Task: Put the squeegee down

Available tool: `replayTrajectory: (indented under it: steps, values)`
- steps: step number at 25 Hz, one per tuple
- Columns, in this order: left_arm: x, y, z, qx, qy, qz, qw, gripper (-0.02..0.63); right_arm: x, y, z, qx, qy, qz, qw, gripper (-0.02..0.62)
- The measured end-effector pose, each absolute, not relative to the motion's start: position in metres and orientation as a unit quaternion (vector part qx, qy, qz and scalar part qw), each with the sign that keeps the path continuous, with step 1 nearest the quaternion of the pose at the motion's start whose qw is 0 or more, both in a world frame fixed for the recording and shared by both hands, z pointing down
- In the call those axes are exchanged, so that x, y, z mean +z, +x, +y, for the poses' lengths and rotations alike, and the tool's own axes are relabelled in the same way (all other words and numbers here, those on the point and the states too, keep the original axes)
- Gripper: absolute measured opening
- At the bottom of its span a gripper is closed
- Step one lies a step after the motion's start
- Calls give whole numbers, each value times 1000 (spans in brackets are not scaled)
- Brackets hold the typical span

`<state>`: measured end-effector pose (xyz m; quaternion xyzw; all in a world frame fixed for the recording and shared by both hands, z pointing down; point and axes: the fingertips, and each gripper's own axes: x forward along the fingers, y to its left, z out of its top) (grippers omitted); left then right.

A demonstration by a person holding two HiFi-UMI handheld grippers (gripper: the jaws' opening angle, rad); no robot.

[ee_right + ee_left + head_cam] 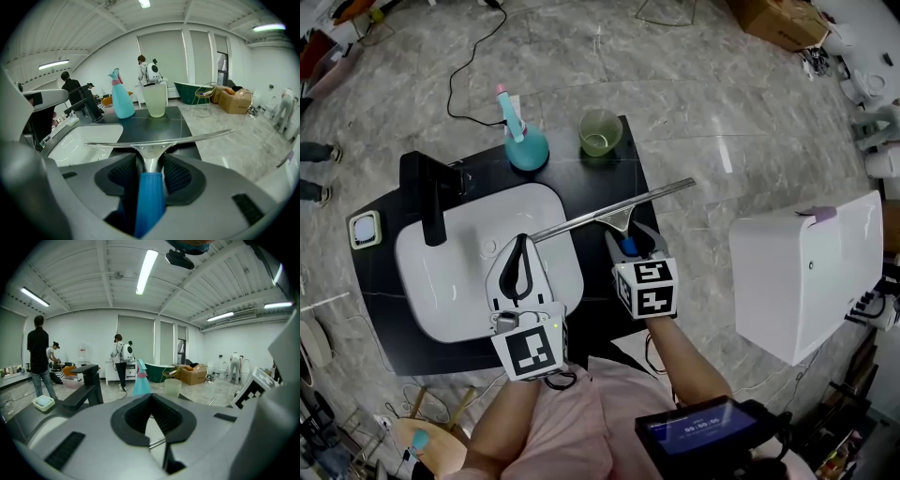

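The squeegee (614,211) has a long metal blade and a blue handle (150,197). Its blade lies across the black counter (623,173) and the right rim of the white sink (422,272). My right gripper (633,236) is open around the handle, which lies between the jaws with the pads loose beside it. In the right gripper view the blade (159,140) spans the picture just beyond the jaws. My left gripper (521,240) hovers over the sink's near right part, shut, with its tips (150,397) meeting on nothing.
A black faucet (431,197) stands at the sink's left. A teal spray bottle (523,141) and a green cup (600,131) stand at the counter's far edge. A white box (811,272) sits on the floor to the right. People stand far off in the room (38,357).
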<state>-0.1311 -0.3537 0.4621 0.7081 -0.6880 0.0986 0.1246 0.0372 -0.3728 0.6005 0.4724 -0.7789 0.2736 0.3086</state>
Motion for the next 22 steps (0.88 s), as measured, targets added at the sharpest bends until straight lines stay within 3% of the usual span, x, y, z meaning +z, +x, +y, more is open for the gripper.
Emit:
replayTrajectory:
  steps: [7, 13, 18, 22]
  values:
    - [433, -126, -344, 84, 711, -691, 102, 9, 572, 42, -367, 260, 481, -787, 284, 202]
    - [381, -108, -331, 58, 733, -675, 58, 9, 498, 42, -361, 221, 492, -816, 207, 193]
    - [322, -83, -311, 23, 752, -659, 21, 9, 413, 46, -343, 161, 496, -842, 134, 139]
    - [277, -65, -293, 3, 761, -649, -16, 9, 355, 54, -323, 104, 510, -848, 101, 54]
